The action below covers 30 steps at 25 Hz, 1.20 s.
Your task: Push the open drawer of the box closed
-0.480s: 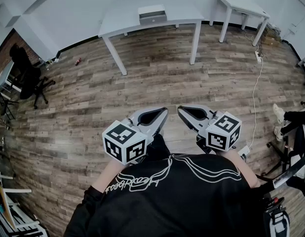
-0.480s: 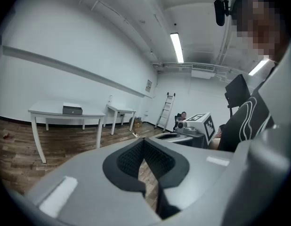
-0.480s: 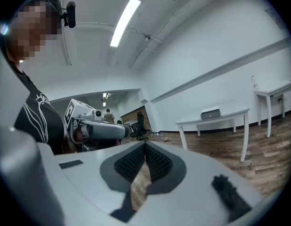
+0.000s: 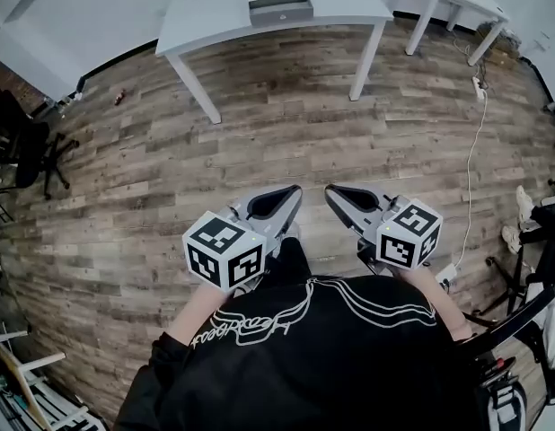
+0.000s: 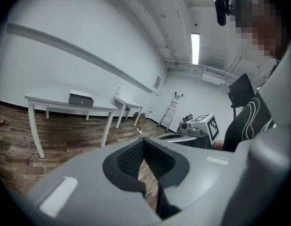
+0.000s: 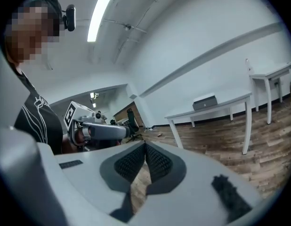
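Note:
A small grey box with a drawer (image 4: 278, 5) sits on a white table (image 4: 215, 18) at the far side of the room; it shows as the box (image 5: 81, 99) in the left gripper view and the box (image 6: 205, 102) in the right gripper view. My left gripper (image 4: 296, 189) and right gripper (image 4: 330, 189) are held side by side close to my body, far from the table. Each has its jaws shut tip to tip with nothing between them, as the left gripper (image 5: 143, 141) and right gripper (image 6: 145, 144) show in their own views.
Wooden floor stretches between me and the table. A second white table (image 4: 457, 3) stands at the far right. A white cable (image 4: 469, 155) runs along the floor on the right. Black office chairs (image 4: 30, 142) stand at the left. A ladder (image 5: 173, 108) leans against the far wall.
The view has shifted forward: the table with the box sits higher and nearer the frame's top. Both grippers keep their pose in front of my body.

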Motion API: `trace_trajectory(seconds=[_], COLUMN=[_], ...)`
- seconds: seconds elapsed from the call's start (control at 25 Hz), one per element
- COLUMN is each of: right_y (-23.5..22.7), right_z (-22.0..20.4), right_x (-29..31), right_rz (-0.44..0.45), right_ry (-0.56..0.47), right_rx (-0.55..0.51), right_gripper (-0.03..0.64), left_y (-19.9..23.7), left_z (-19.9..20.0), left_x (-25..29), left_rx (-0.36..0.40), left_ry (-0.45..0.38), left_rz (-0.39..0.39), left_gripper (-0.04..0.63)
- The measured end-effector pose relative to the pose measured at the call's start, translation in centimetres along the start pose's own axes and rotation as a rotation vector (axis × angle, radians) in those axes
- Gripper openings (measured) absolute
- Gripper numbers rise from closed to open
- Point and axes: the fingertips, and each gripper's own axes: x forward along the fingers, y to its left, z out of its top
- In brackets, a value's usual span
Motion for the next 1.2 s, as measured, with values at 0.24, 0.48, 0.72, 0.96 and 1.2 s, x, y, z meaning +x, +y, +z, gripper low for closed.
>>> trace_trajectory(seconds=[0.24, 0.48, 0.72, 0.96, 1.2], right_y=[-7.5, -11.6, -15.7, -21.4, -29.8], right_z=[5.4, 10.2, 11.9, 12.7, 15.6], right_x=[10.9, 16.4, 18.6, 21.4, 25.7], right_rz=[-0.028, -0.044, -0.073, -0.051, -0.015], right_ry=[0.015, -0.002, -0.009, 0.004, 0.018], right_rx=[0.032, -0.018, -0.027, 0.020, 0.028], right_gripper=[0.009, 0.009, 0.009, 0.009, 0.009], left_y=[14.2, 21.0, 23.8, 28.2, 35.6], left_z=[5.9, 11.4, 13.5, 14.6, 16.9], left_x=[2.6, 4.4, 7.8, 12.2, 18.5], left_rx=[-0.026, -0.070, -0.024, -0.057, -0.116], left_ry=[0.001, -0.047, -0.017, 0.019, 0.043], left_rz=[0.002, -0.019, -0.033, -0.009, 0.038], left_gripper=[0.006, 0.006, 0.006, 0.006, 0.006])
